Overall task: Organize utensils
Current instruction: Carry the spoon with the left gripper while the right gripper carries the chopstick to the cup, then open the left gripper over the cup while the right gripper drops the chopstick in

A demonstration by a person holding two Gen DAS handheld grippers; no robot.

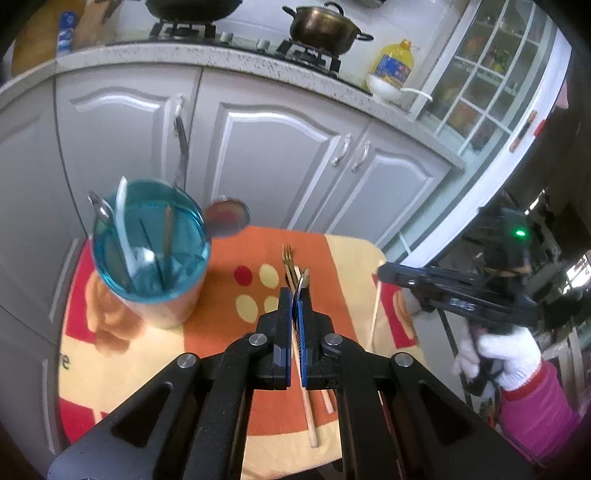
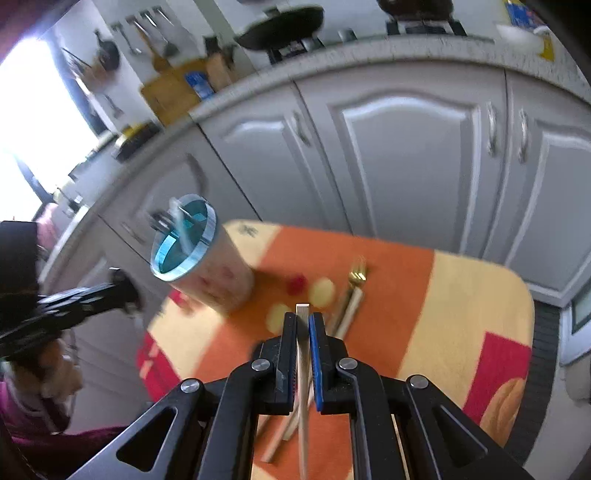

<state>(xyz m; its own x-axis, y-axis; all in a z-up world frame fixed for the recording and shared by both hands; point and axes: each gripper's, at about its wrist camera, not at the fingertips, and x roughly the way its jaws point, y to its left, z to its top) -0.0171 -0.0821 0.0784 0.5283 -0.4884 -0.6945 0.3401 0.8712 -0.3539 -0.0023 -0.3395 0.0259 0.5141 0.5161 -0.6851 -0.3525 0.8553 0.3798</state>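
A: Risk check. Right gripper (image 2: 303, 325) has its jaws pinched on one chopstick (image 2: 303, 369), gripped near the top end, long tail hanging below.
B: Could pivot and miss the blue-rimmed holder (image 2: 184, 240). Left?
A: Left gripper (image 1: 295, 306) is closed on a thin metal utensil (image 1: 303, 280); can't tell which. Gold fork (image 1: 287, 258) and chopsticks lie on the mat (image 1: 351, 258) beneath, so snagging is possible.

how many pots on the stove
2: a dark wok at the left of the stove, a lidded pot at its right. Others may be cut off at the top edge.
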